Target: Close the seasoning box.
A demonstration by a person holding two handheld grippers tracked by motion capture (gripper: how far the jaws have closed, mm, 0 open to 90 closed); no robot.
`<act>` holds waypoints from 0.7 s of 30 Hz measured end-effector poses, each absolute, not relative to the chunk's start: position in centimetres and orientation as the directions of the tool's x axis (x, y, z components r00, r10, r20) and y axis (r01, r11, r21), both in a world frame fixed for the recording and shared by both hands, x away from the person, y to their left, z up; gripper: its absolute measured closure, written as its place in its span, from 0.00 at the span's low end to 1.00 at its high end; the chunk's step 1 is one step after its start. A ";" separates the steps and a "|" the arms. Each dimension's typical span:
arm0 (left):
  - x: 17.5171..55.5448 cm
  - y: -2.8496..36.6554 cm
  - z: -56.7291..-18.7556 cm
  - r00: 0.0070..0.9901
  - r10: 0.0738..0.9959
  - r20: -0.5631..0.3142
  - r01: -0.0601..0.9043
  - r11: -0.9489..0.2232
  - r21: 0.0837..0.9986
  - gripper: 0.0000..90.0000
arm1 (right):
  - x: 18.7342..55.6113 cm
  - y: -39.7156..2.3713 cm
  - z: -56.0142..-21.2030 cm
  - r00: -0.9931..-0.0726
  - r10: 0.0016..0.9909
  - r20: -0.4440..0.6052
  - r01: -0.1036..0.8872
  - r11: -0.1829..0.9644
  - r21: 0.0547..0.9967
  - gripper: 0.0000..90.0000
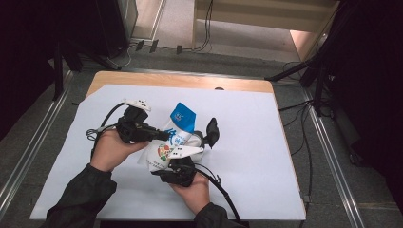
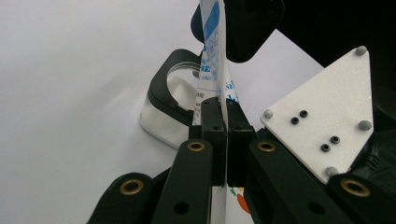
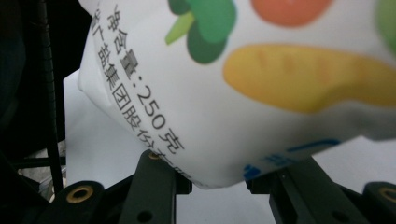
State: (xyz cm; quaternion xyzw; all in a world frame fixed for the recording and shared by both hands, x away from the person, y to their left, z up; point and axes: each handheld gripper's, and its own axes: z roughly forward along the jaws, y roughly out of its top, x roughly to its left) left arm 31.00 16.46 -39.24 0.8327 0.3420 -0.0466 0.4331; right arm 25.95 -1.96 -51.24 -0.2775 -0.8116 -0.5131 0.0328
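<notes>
White sheet [image 1: 247,156]; pouch [image 1: 173,137] between both tongs

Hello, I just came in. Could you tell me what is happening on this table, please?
A person works at a table covered with a white sheet, holding a gripper in each hand. Both grippers hold one white and blue pouch printed with vegetables. The left gripper is shut on a thin flat edge of the pouch. The right gripper clamps the fuller lower part. In the left gripper view, a clear container with a black rim stands on the sheet behind the pouch.
</notes>
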 end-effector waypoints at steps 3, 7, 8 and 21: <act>30.8 16.8 -39.0 0.766 0.526 -0.369 0.603 -0.390 0.696 1.00 | 25.9 -2.0 -51.2 -0.839 0.423 0.341 0.488 0.312 0.815 0.78; 30.5 17.2 -38.7 0.770 0.527 -0.360 0.596 -0.393 0.700 1.00 | 25.8 -1.9 -51.0 -0.839 0.421 0.344 0.489 0.306 0.817 0.78; 30.5 17.3 -38.7 0.769 0.528 -0.361 0.597 -0.391 0.701 1.00 | 25.8 -1.9 -51.0 -0.838 0.423 0.345 0.490 0.303 0.817 0.78; 30.1 18.8 -38.5 0.757 0.544 -0.361 0.607 -0.383 0.696 1.00 | 25.9 -1.8 -50.8 -0.831 0.433 0.350 0.496 0.290 0.818 0.79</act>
